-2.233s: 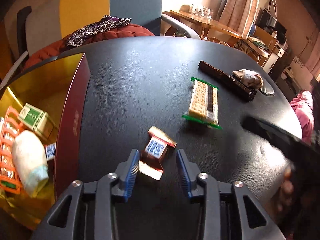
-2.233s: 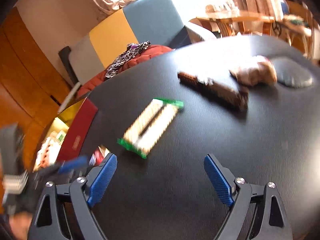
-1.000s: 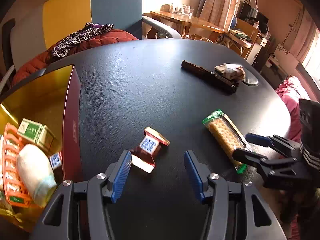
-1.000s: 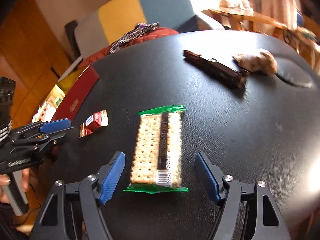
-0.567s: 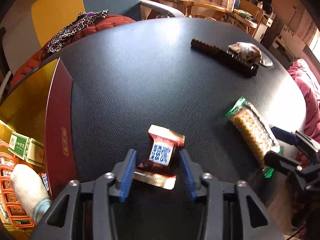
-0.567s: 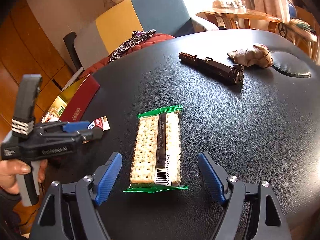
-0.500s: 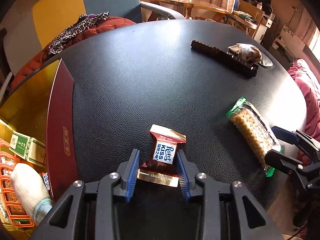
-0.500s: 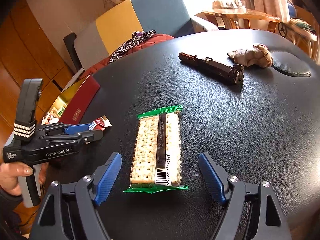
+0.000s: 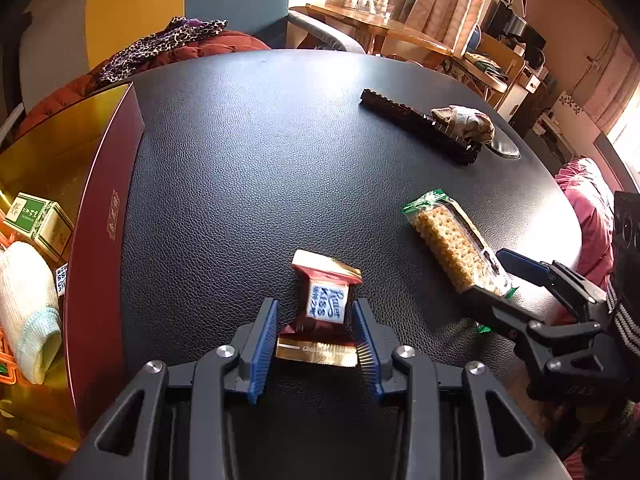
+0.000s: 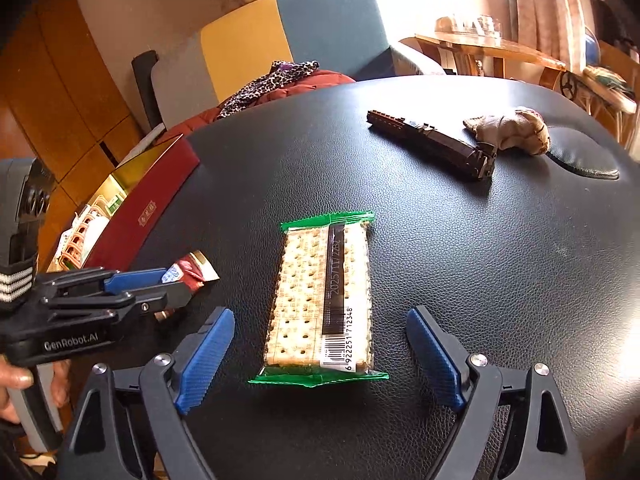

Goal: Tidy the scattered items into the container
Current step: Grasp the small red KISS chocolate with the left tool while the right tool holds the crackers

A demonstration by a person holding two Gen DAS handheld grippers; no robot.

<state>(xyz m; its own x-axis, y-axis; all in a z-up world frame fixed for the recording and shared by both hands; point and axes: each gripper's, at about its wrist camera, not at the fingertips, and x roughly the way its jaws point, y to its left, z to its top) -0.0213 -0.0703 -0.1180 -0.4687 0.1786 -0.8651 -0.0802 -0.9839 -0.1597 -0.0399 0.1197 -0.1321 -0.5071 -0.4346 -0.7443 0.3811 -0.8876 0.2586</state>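
A red-and-gold chocolate candy [image 9: 326, 280] lies on the black table with its near end between the blue pads of my left gripper [image 9: 316, 320]. Those jaws are easing open, but the pads still touch the wrapper's sides. From the right wrist view the candy [image 10: 196, 270] sticks out of the left gripper [image 10: 176, 280]. A green-edged cracker pack [image 10: 324, 292] lies flat between the wide fingers of my right gripper [image 10: 320, 344], whose jaws are opening and touch nothing. The left wrist view shows the right gripper [image 9: 486, 276] straddling the near end of the pack [image 9: 444, 236]. The red-walled gold box [image 9: 104, 240] [image 10: 140, 216] stands at the table's left.
A dark brown toy train [image 9: 416, 124] [image 10: 432, 146] and a crumpled cloth [image 9: 464, 120] lie at the far right by a black pad [image 10: 584, 160]. The box holds a green carton [image 9: 38, 220], a white rolled towel [image 9: 28, 312] and an orange basket. A chair with red clothing stands beyond.
My left gripper slid forward and closed in until its pads met the candy's sides. The right gripper's fingers spread wider around the cracker pack, which has not moved.
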